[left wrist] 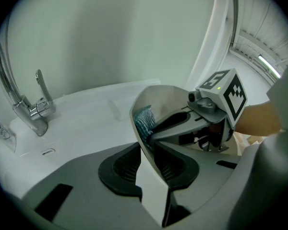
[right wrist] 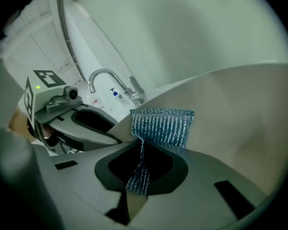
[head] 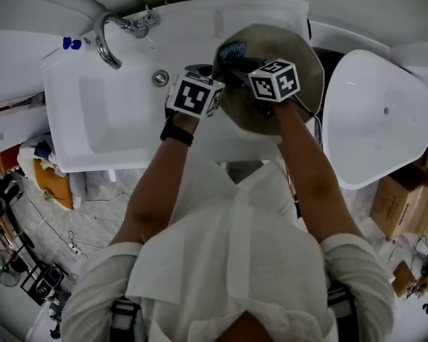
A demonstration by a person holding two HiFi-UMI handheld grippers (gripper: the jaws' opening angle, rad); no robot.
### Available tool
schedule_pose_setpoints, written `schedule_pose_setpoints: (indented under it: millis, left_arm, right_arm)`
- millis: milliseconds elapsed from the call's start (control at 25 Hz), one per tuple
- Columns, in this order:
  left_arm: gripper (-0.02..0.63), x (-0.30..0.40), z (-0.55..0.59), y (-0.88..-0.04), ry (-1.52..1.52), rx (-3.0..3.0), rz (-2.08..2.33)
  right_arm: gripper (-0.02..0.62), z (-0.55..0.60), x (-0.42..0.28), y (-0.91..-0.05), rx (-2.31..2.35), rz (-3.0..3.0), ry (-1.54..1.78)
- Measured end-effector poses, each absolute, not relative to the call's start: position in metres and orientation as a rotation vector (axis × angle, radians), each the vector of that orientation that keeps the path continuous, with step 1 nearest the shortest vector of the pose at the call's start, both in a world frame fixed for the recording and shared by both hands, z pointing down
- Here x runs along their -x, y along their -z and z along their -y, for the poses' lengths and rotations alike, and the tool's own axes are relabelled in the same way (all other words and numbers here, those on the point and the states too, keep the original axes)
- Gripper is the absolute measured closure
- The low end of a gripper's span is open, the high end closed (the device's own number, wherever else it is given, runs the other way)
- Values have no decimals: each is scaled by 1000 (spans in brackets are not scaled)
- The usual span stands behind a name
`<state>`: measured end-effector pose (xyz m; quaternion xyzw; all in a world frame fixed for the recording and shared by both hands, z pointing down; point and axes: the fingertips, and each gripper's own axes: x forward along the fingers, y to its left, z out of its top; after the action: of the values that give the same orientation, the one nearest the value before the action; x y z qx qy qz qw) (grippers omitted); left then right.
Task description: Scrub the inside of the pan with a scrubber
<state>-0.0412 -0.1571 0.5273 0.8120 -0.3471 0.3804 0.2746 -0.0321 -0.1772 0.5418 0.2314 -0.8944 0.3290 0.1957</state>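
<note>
While the head view looks steeply down, the pan [head: 299, 48] sits tilted at upper centre, at the right end of the white sink [head: 114, 120]. The left gripper [head: 203, 73] meets the pan's near-left rim. The right gripper [head: 235, 66] reaches into the bowl, and the blue scrubber [head: 232, 48] lies against the inside wall at the upper left of the pan.

In the left gripper view, the left gripper [left wrist: 151, 169] has its jaws clamped on the pan [left wrist: 168, 99], whose thin wall runs up between the pads at lower centre. Past the rim, the scrubber [left wrist: 145, 121] shows just inside, with the right gripper [left wrist: 156, 131] behind it at centre right. A tap [left wrist: 36, 111] stands at the left edge.

In the right gripper view, the right gripper [right wrist: 139, 169] has its jaws closed on the scrubber [right wrist: 161, 126]. The lower end is pinched into a narrow fold, and the upper part fans out flat on the pan [right wrist: 240, 119], which fills the right of the frame. The left gripper [right wrist: 93, 123] is at centre left.

The pan looks like stiff, thin, smooth metal. It is probably not heavy, but held by one spot on the rim it would tend to swing or slip under scrubbing pressure. A deep, firm bite on the rim suits it. The scrubber looks like a soft, light mesh that crushes easily. Gripping one end, as now, leaves the free part to bear on the wall, though it may fold over if pushed hard.
</note>
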Motion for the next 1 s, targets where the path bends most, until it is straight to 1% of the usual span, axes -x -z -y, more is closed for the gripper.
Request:
schedule_pose_setpoints:
  millis: [160,280,360,520,680,800,1000]
  left_arm:
    - [506,40,154,-528,-1040,-2181,902]
    - [499,39,151,-528,-1051,-2183,893]
    - [500,40,151,-528,-1039,-2180,906]
    - [500,40,152,-527,-1032,-2183,912]
    - [500,41,154,-527,-1027,-2174,925]
    - [503,41,155,-527,-1009,-2164,928]
    - [509,42,155,-527,-993,-2147,946]
  right_arm:
    - [561,137,40,-542,-347,2472,-1167]
    - [561,134,40,-544,-281,2445,-1297]
    - [561,151,37,-546,-369,2451,-1307]
    - [561,204,15,-544,-757,2469,-1294]
    - [561,204,17,-543,-864,2458,-1227]
    - [561,178,26,-551,-723,2395,-1244]
    - [561,119,35,-553,-334,2209,-1419]
